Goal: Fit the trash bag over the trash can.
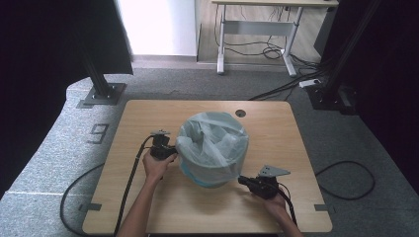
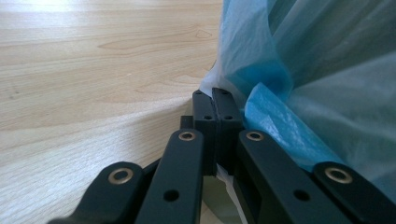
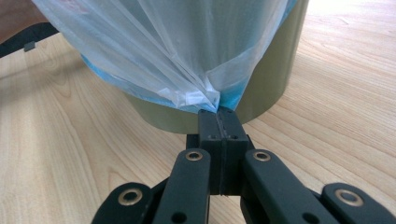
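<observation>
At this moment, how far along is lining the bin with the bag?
Done: the bag sits in the bin, its mouth open and its edge folded over the rim. In hand: the left gripper and right gripper are each shut on the bag's hem at opposite sides. Left: pulling the hem further down, since it bunches at the right jaws, then letting go.

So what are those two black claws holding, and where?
Both pinch the thin bin bag. The left gripper has its fingers shut on the bag's edge at the bin's left side; the right gripper grips a bunched bit of the bag's hem low on the bin.
</observation>
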`<state>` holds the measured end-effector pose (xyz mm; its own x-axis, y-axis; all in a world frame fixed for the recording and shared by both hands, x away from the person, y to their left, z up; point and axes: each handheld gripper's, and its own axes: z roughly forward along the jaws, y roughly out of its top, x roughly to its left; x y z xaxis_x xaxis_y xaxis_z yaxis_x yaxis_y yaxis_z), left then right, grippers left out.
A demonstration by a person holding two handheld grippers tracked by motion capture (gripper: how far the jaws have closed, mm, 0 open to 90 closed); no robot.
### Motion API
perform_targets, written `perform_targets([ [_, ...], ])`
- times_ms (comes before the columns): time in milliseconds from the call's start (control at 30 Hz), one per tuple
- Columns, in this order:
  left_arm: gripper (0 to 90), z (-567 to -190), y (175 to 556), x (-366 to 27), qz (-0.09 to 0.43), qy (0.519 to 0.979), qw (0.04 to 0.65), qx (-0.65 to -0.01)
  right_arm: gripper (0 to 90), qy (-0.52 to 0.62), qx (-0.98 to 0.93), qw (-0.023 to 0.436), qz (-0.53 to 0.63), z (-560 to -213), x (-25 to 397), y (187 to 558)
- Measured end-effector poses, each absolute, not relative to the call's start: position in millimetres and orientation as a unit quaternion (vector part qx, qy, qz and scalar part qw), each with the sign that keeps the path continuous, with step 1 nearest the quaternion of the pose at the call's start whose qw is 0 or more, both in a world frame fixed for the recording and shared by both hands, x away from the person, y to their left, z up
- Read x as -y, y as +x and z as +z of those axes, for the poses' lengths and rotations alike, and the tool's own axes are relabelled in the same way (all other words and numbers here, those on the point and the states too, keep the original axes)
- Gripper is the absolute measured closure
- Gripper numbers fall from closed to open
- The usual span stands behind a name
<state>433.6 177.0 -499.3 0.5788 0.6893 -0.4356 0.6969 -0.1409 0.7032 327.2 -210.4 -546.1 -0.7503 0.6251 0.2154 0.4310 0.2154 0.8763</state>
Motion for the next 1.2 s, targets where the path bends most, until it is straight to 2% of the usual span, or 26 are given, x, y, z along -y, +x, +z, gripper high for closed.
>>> perform_targets([
  [400, 89.6, -503, 436, -175, -0.01, 0.752, 0.467, -0.465, 88.8, 0.341, -0.773, 0.091, 0.527, -547, 210, 329],
  [533, 88.6, -500, 434, -176, 0.0, 0.755, 0.466, -0.461, 85.3, 0.344, -0.77, 0.095, 0.529, -546, 210, 329],
  [567, 84.4, -494, 430, -181, 0.02, 0.749, 0.48, -0.457, 75.6, 0.361, -0.759, 0.095, 0.534, -544, 212, 329],
  [633, 69.5, -487, 424, -188, 0.049, 0.742, 0.489, -0.456, 65.1, 0.372, -0.745, 0.092, 0.546, -542, 217, 329],
  [667, 61.9, -487, 424, -188, 0.049, 0.742, 0.489, -0.456, 65.1, 0.372, -0.745, 0.092, 0.546, -542, 217, 329],
  [700, 54.8, -483, 421, -192, 0.06, 0.74, 0.49, -0.456, 53.1, 0.38, -0.731, 0.1, 0.557, -538, 223, 328],
  [733, 54.8, -480, 418, -196, 0.07, 0.739, 0.491, -0.455, 53.1, 0.38, -0.731, 0.1, 0.557, -538, 223, 328],
  [767, 44.3, -474, 411, -204, 0.091, 0.739, 0.489, -0.455, 45.2, 0.388, -0.718, 0.106, 0.568, -534, 229, 327],
  [833, 35.8, -469, 405, -212, 0.107, 0.738, 0.487, -0.454, 41.2, 0.393, -0.708, 0.108, 0.577, -531, 234, 326],
  [933, 29.7, -464, 399, -219, 0.116, 0.737, 0.49, -0.45, 38.8, 0.397, -0.7, 0.107, 0.584, -529, 237, 325],
  [1200, 28.9, -428, 383, -227, 0.137, 0.735, 0.52, -0.413, 35.8, 0.39, -0.7, 0.109, 0.588, -527, 240, 323],
])
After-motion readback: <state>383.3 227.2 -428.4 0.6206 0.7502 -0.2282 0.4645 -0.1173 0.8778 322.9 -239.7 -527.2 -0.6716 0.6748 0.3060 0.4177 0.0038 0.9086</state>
